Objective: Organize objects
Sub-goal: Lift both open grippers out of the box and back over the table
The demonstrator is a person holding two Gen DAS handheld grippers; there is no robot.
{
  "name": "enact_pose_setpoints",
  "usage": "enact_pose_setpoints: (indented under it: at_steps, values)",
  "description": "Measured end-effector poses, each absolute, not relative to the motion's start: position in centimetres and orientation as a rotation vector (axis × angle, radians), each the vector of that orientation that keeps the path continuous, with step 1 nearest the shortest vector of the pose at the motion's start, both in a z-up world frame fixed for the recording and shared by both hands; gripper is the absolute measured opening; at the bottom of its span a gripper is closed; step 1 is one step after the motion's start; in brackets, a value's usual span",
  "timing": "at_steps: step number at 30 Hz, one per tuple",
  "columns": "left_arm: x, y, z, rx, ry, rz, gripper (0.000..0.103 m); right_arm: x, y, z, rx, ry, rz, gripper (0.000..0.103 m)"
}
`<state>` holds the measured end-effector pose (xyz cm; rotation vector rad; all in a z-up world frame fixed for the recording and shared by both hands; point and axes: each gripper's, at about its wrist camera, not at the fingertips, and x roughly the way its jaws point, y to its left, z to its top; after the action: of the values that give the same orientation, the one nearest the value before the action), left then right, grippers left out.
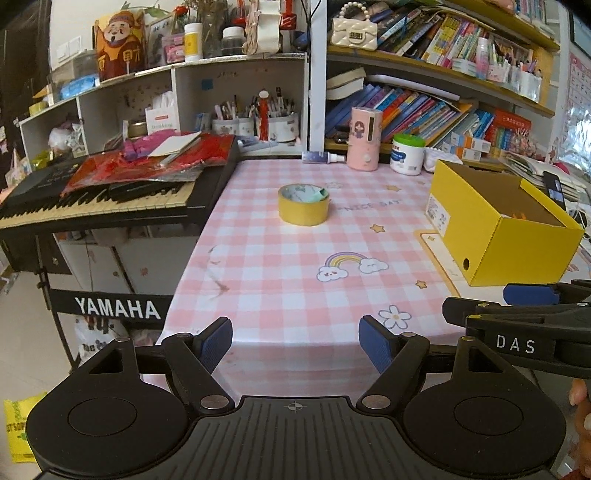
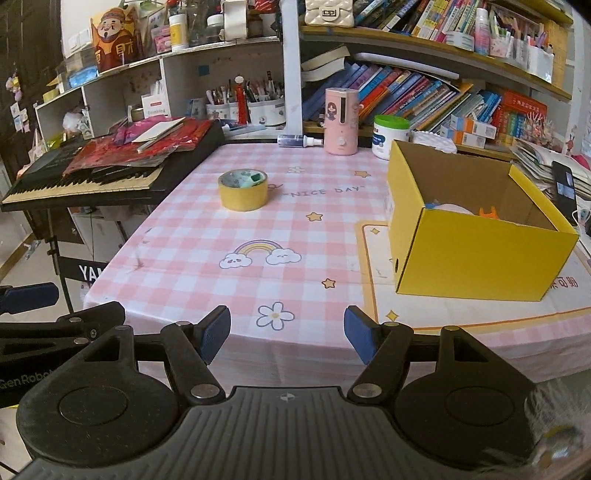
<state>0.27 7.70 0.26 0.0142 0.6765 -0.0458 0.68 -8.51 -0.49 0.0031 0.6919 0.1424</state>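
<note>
1. Left gripper [image 1: 295, 341], right gripper [image 2: 287, 334]: both at the table's near edge, jaws apart, holding nothing.
2. Tape roll [image 1: 303, 204]: mid-table, toward the far left corner.
3. Yellow box [image 2: 476, 236]: right edge.
4. Risk: a narrow grip may skid the roll leftward off the edge.

I see a black Yamaha keyboard [image 1: 110, 195] at the table's left edge, on a stand, its top heaped with crumpled red plastic wrapping [image 1: 147, 166] and a flat white card [image 1: 173, 146]. Behind, I note white cubby shelves [image 1: 236, 99] holding white pen cups [image 1: 255, 123]. At the far edge of the pink-and-white checked tablecloth [image 2: 207, 258] stand a tall pink cylindrical dispenser [image 2: 341, 122], a white tub with a green lid [image 2: 389, 136] beside it, and a small dark spray bottle [image 2: 299, 140] lying flat. Slanted colourful books [image 2: 424, 96] fill the wooden shelf; a cream quilted handbag [image 1: 354, 31] sits above.
</note>
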Motion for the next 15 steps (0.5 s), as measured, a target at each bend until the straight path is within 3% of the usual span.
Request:
enact_pose_setpoints:
  at_steps: [15]
  values:
    - [8.8, 6.8, -1.1, -0.005, 0.732, -0.008, 0.077, 8.7, -9.1, -1.4, -0.016, 0.718, 0.168, 0.066]
